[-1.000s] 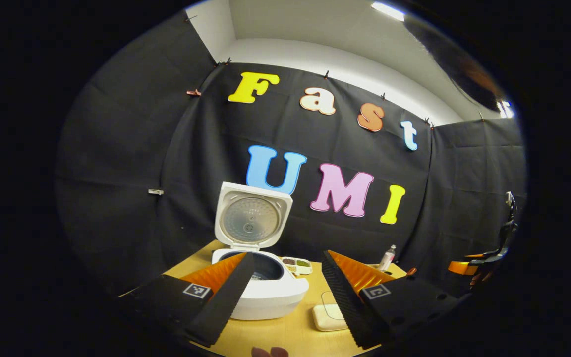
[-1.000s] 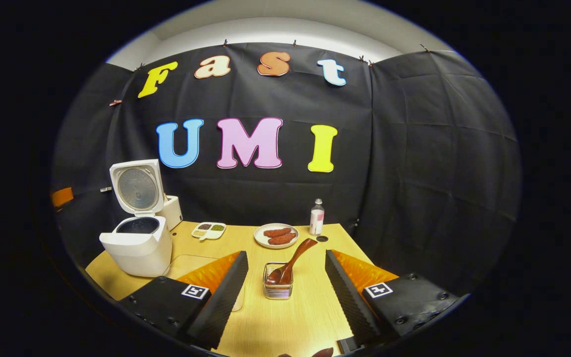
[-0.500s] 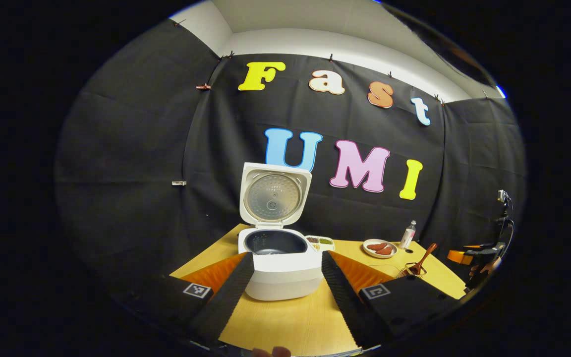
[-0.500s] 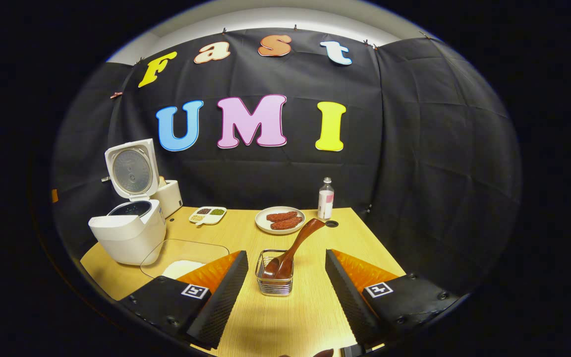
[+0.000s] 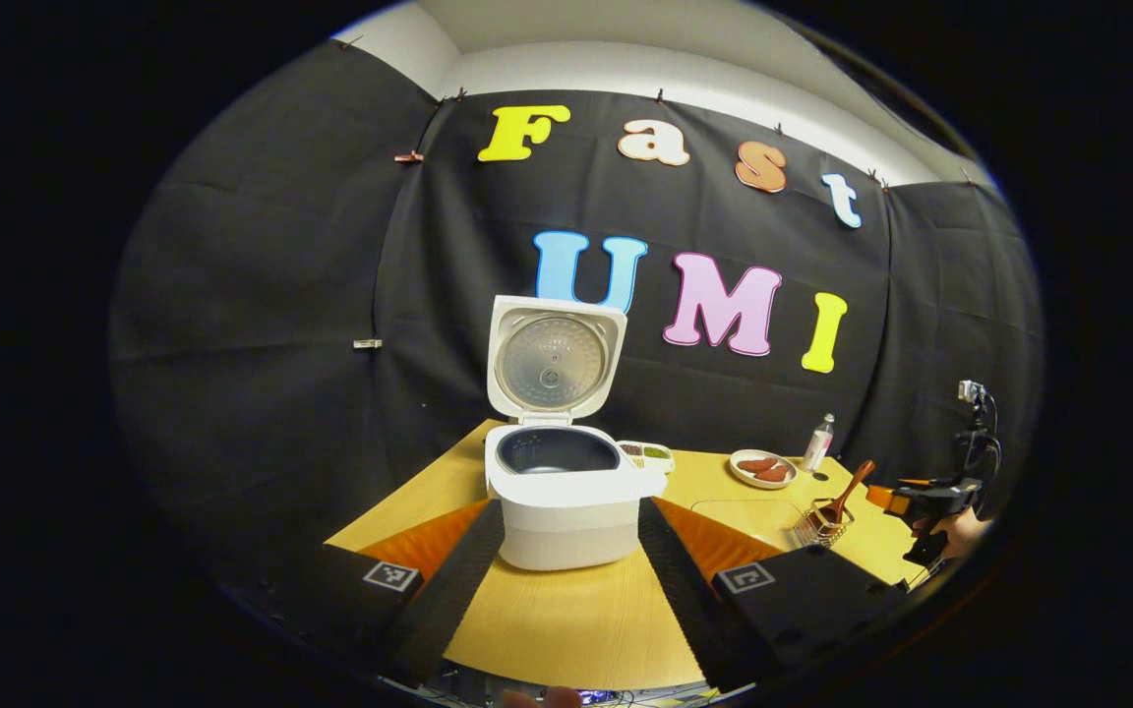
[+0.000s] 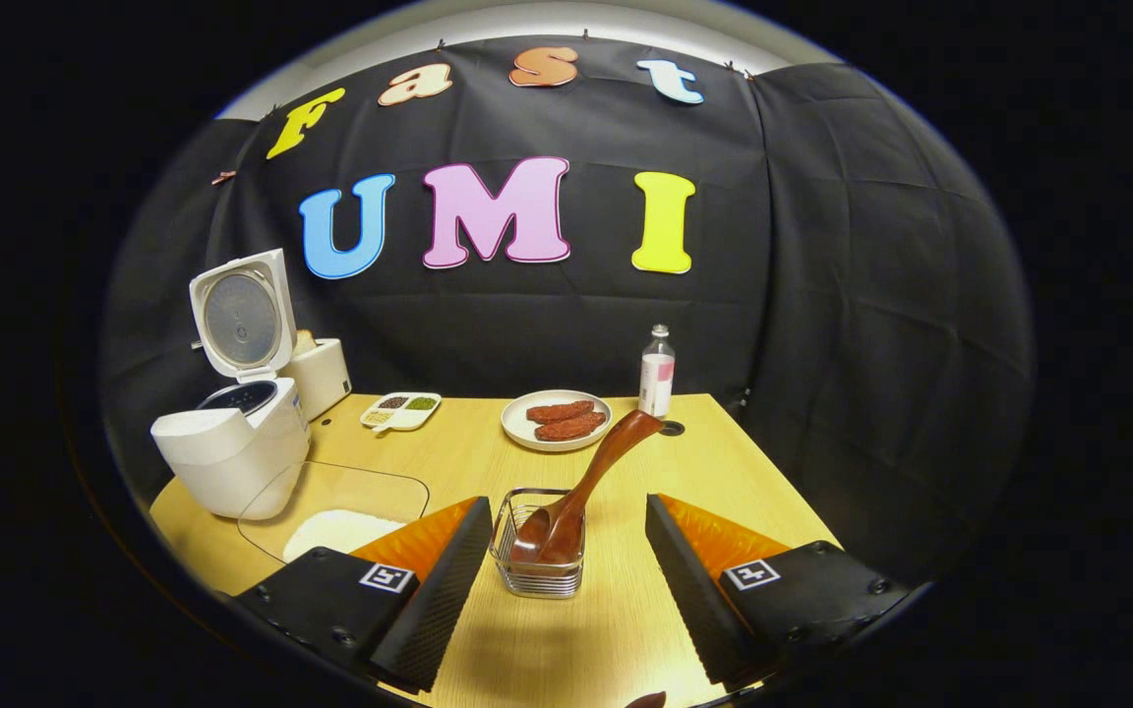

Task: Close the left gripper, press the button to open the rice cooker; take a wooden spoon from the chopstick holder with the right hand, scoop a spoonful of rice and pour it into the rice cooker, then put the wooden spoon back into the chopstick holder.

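Rice cooker (image 5: 566,492) stands lid-up near the worktop's (image 6: 626,610) left edge. Left gripper (image 5: 566,580) — fingers released — faces it. Right gripper (image 6: 566,590), fingers spread, flanks the chopstick holder (image 6: 539,556) — wooden spoon (image 6: 586,482) leaning inside.

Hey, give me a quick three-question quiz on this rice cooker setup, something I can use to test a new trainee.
1. True or false: the rice cooker has its lid up.
2. What stands inside the wire chopstick holder?
A. a fork
B. a wooden spoon
C. chopsticks
3. Fill in: the right gripper faces the holder with its jaws ____, one on each side, not touching it.

Key
1. True. The lid stands upright and the dark inner pot shows.
2. B. Its bowl sits down in the holder and its handle leans up toward the plate.
3. Open. The left gripper is open too, in front of the cooker.
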A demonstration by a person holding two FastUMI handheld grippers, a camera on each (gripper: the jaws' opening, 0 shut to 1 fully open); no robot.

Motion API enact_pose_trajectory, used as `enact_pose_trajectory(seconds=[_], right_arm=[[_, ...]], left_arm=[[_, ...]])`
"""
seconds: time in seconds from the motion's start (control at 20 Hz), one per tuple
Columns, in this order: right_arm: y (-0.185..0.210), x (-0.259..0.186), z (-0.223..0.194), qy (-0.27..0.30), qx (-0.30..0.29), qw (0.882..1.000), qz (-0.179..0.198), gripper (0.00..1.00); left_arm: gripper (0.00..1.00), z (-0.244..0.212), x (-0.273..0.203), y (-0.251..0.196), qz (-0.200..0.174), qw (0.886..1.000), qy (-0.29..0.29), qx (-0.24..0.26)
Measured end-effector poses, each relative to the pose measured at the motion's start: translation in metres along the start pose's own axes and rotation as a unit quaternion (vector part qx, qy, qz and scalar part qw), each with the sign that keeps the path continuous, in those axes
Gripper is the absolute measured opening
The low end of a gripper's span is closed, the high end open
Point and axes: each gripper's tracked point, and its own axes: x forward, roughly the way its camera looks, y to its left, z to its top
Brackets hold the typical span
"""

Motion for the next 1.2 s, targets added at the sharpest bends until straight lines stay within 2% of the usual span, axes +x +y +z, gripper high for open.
enact_pose_trajectory(seconds=[0.2, 0.3, 0.4, 0.55, 0.6, 0.65, 0.7, 0.75, 0.8, 0.85, 0.9, 1.0, 1.05, 1.15, 1.2], right_arm=[[-0.007, 0.036, -0.014, 0.01, 0.017, 1.0, -0.001, 0.95], [-0.017, 0.057, -0.02, 0.018, 0.031, 0.999, -0.001, 0.89], [-0.017, 0.075, -0.028, 0.032, 0.037, 0.999, 0.007, 0.78], [-0.013, 0.092, -0.033, 0.046, 0.038, 0.998, 0.024, 0.46], [-0.009, 0.095, -0.033, 0.049, 0.036, 0.998, 0.035, 0.44], [-0.006, 0.097, -0.034, 0.052, 0.031, 0.997, 0.042, 0.36], [-0.006, 0.1, -0.035, 0.054, 0.024, 0.997, 0.047, 0.44], [-0.007, 0.101, -0.034, 0.051, 0.015, 0.997, 0.052, 0.36], [-0.007, 0.103, -0.035, 0.052, 0.013, 0.997, 0.056, 0.41], [-0.005, 0.104, -0.036, 0.054, 0.02, 0.996, 0.066, 0.35], [-0.004, 0.106, -0.038, 0.058, 0.029, 0.995, 0.074, 0.38], [-0.004, 0.112, -0.043, 0.071, 0.037, 0.993, 0.082, 0.29], [-0.004, 0.114, -0.039, 0.067, 0.041, 0.993, 0.083, 0.34], [-0.004, 0.116, -0.04, 0.072, 0.048, 0.992, 0.09, 0.29], [-0.004, 0.119, -0.045, 0.082, 0.051, 0.991, 0.092, 0.35]], left_arm=[[0.94, -0.005, 0.001, -0.004, 0.004, 1.0, 0.009, 0.011], [0.95, -0.004, 0.003, -0.006, 0.01, 1.0, 0.008, 0.013], [0.95, -0.006, 0.004, -0.007, 0.012, 1.0, 0.01, 0.009], [0.94, -0.015, 0.009, -0.01, 0.018, 1.0, 0.021, 0.008], [0.95, -0.015, 0.01, -0.009, 0.022, 0.999, 0.023, 0.007], [0.95, -0.016, 0.01, -0.009, 0.024, 0.999, 0.024, 0.004], [0.95, -0.016, 0.011, -0.01, 0.026, 0.999, 0.027, 0.001], [0.95, -0.018, 0.01, -0.01, 0.027, 0.999, 0.03, -0.001], [0.95, -0.019, 0.01, -0.011, 0.027, 0.999, 0.033, -0.001], [0.94, -0.021, 0.01, -0.01, 0.03, 0.999, 0.034, 0.0], [0.95, -0.021, 0.012, -0.009, 0.031, 0.999, 0.035, 0.001], [0.95, -0.02, 0.014, -0.01, 0.033, 0.999, 0.037, 0.001], [0.95, -0.02, 0.014, -0.01, 0.034, 0.999, 0.037, 0.001], [0.95, -0.02, 0.014, -0.008, 0.038, 0.999, 0.037, 0.003], [0.95, -0.02, 0.013, -0.008, 0.038, 0.999, 0.038, 0.003]])
